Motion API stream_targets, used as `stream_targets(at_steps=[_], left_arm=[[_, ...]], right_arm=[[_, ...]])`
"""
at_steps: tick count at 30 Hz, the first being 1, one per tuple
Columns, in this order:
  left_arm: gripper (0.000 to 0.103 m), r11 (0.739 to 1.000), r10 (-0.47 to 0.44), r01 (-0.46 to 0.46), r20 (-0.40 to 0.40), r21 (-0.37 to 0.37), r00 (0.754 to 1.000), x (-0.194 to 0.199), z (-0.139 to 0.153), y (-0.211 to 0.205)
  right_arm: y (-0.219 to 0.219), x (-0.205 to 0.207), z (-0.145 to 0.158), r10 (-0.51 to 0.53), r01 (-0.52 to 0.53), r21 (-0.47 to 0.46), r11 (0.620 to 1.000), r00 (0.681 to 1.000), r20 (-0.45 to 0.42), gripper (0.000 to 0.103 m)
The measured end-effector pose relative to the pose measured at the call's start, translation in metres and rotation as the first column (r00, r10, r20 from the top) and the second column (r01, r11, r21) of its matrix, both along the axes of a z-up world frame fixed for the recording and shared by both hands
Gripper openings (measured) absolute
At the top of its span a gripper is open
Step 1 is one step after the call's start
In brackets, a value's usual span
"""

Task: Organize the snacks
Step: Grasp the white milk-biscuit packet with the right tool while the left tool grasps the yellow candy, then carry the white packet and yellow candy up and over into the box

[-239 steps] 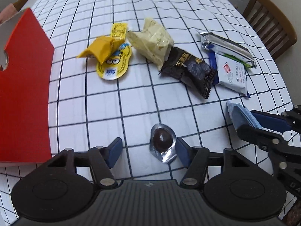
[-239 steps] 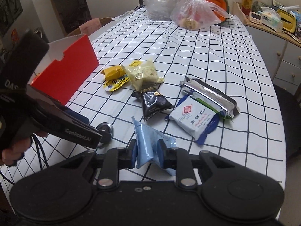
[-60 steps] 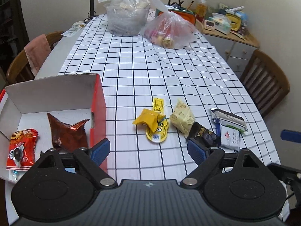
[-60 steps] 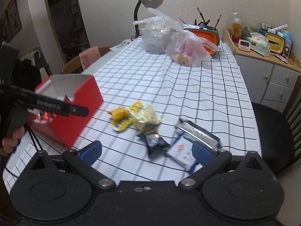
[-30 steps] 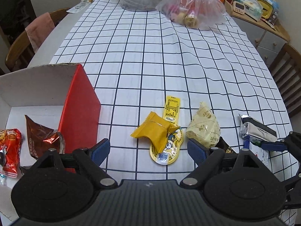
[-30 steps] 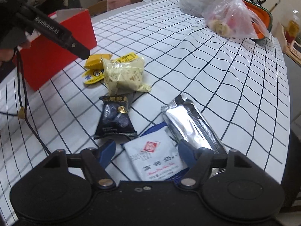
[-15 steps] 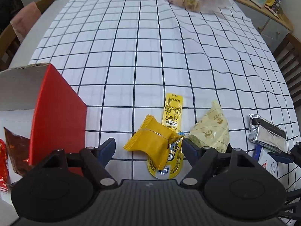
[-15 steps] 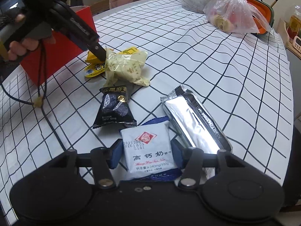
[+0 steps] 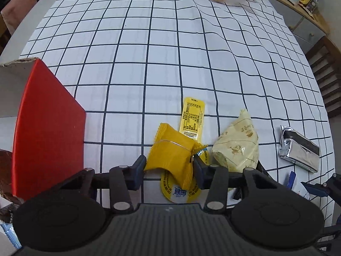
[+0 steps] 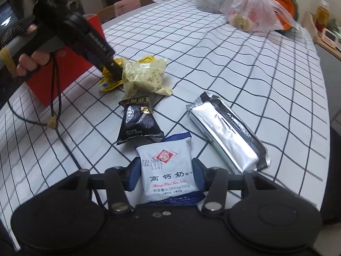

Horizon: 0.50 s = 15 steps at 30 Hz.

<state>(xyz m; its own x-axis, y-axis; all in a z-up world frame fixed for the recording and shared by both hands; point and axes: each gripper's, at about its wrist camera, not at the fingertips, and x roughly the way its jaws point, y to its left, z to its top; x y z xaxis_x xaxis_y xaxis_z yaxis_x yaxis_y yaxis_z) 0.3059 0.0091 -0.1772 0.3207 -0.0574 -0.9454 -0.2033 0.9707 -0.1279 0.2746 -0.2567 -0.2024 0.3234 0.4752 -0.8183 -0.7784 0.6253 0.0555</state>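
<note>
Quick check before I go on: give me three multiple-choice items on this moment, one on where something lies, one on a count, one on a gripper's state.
1. Where does the black packet lie?
A. Inside the red box
B. On the cloth between the cream packet and the white packet
C. On top of the silver bar

2. How many snack packets does the right wrist view show loose on the cloth?
A. Three
B. Nine
C. Six

3. What is between the fingers of the left gripper?
A. The yellow packet
B. Nothing
C. The silver bar

Answers:
1. B, it sits on the cloth between those two.
2. C: yellow packet, minion pouch, cream, black, white, silver bar.
3. A, the jaws are closing and both pads meet its sides.
</note>
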Motion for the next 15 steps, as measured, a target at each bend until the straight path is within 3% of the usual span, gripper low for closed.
stream_targets(at_steps=[15], left_arm=[[0.043,1.000,0.017,-0.016,0.056,-0.021,0.998,-0.044,0.027,0.004]], right_arm=[[0.005,-0.052,0.035,-0.147,0.147,0.059,0.987,0.989,0.009,0.049]])
